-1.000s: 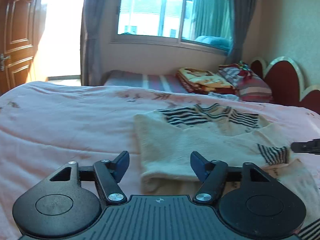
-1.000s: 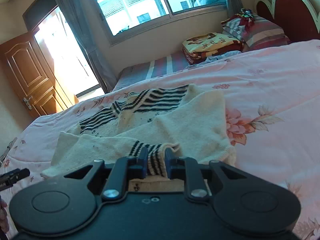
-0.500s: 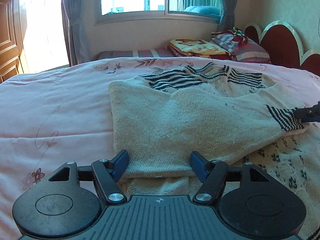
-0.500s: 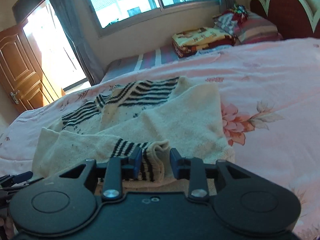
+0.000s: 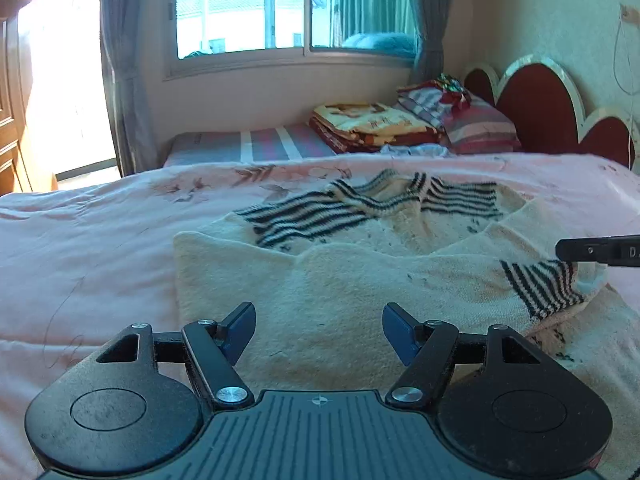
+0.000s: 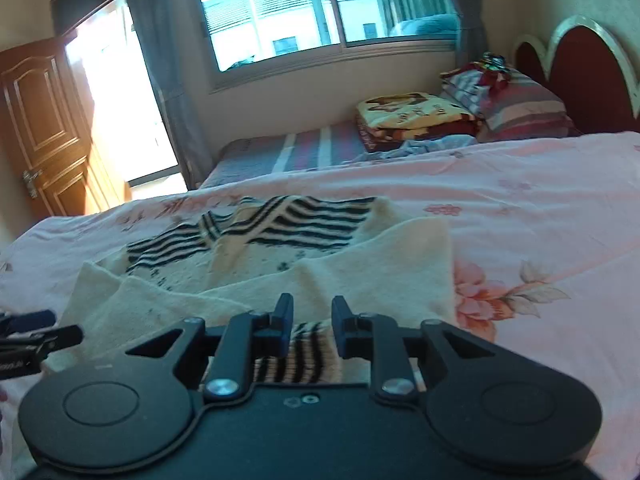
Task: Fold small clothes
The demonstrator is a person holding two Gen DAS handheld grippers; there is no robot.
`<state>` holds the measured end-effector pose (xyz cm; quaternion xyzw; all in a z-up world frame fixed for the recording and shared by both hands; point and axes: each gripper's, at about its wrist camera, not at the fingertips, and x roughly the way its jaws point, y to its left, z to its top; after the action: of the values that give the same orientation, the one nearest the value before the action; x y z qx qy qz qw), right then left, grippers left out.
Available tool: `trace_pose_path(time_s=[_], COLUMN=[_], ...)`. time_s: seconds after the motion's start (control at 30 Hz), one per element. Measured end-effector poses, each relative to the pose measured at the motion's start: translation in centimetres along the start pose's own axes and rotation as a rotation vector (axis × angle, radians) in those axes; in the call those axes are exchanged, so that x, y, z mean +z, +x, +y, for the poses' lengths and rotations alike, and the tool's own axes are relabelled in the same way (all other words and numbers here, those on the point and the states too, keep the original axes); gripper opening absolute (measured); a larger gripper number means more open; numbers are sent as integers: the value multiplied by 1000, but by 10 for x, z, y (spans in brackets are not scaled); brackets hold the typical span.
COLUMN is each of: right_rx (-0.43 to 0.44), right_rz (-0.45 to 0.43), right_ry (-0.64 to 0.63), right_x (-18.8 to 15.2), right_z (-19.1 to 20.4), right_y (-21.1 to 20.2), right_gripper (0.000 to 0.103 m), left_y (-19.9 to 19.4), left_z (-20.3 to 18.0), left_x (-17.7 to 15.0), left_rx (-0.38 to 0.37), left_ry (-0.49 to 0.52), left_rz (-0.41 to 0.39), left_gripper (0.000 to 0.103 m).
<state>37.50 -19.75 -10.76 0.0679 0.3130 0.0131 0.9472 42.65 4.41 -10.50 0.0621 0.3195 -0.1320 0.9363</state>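
Observation:
A cream knit sweater (image 5: 360,280) with black stripes at the collar lies on the pink bedspread (image 5: 100,260). One sleeve is folded across its body, ending in a striped cuff (image 5: 540,284). My left gripper (image 5: 319,330) hovers open over the near part of the sweater, with only flat fabric below its fingers. In the right wrist view my right gripper (image 6: 312,324) has its jaws closing on the striped cuff (image 6: 308,356), which sits deep between the fingers at their base. One right finger (image 5: 592,251) shows at the left view's right edge, above the cuff.
Folded blankets (image 5: 372,124) and striped pillows (image 5: 472,120) are stacked at the far side, beside a red scalloped headboard (image 5: 536,120). A window and grey curtains stand behind them. A wooden door (image 6: 40,128) is at the left. Pink floral bedspread (image 6: 540,260) extends right of the sweater.
The right jaws widened a little around the cuff, then narrowed again, and the cuff now sits deeper between the fingers. The left gripper shifted over the sweater's near part, staying open.

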Motion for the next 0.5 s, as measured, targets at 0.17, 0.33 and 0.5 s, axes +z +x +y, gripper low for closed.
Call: trace_pose_path(time_s=[0.17, 0.33, 0.5], right_rx=[-65, -34, -46], right_rz=[57, -7, 39], right_ry=[-33, -17, 7], right_x=[-4, 10, 8], right_z=[5, 0, -17], right_y=[17, 18, 52], right_gripper=[11, 22, 20], left_y=[20, 30, 75], left_z=[1, 31, 51], left_x=[0, 21, 33], left_rx=[-2, 51, 98], left_ry=[-31, -83, -81], left_rz=[25, -62, 22], left_gripper=[82, 82, 82])
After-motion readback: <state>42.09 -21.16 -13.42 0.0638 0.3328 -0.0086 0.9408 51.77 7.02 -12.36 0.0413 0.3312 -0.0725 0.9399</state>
